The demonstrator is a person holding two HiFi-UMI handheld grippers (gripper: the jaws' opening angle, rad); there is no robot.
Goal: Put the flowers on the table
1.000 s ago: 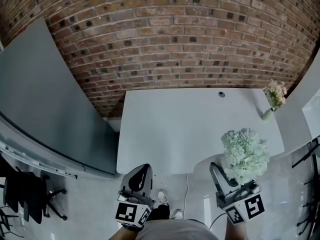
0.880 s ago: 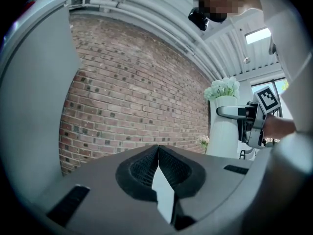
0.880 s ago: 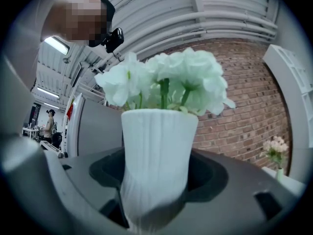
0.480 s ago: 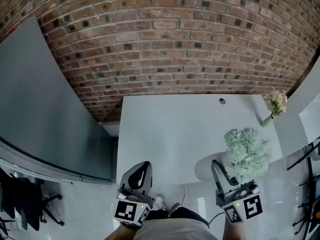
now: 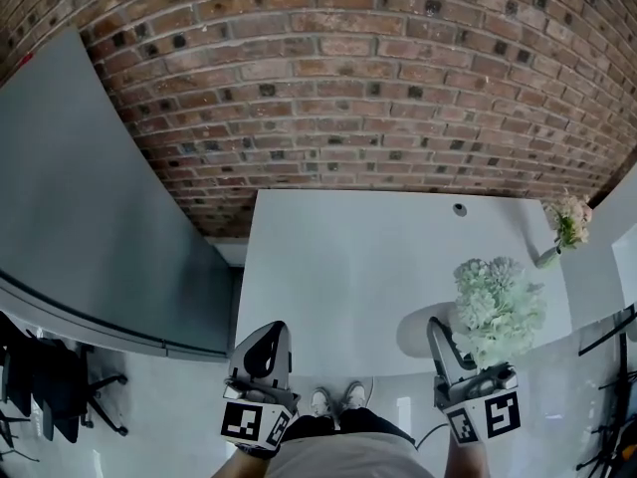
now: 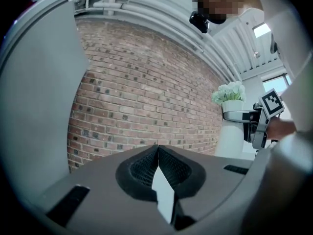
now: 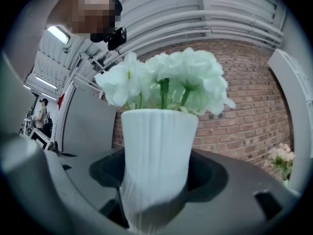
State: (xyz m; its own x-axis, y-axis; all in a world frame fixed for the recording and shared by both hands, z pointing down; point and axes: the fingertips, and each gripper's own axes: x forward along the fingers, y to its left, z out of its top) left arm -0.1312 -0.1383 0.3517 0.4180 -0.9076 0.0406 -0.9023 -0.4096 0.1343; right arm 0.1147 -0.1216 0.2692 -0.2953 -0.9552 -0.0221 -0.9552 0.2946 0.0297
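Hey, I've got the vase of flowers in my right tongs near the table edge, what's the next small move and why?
Probably ease the right tongs forward a little before lowering. They're shut on the white vase, and the flowers hang just over the table's near edge, so setting down here looks risky.

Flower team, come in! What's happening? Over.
Right gripper shut on white vase of flowers, above table's near edge. Left gripper shut, empty. Nothing blocking.

left claw jaws together | brick wall ahead | flowers far right
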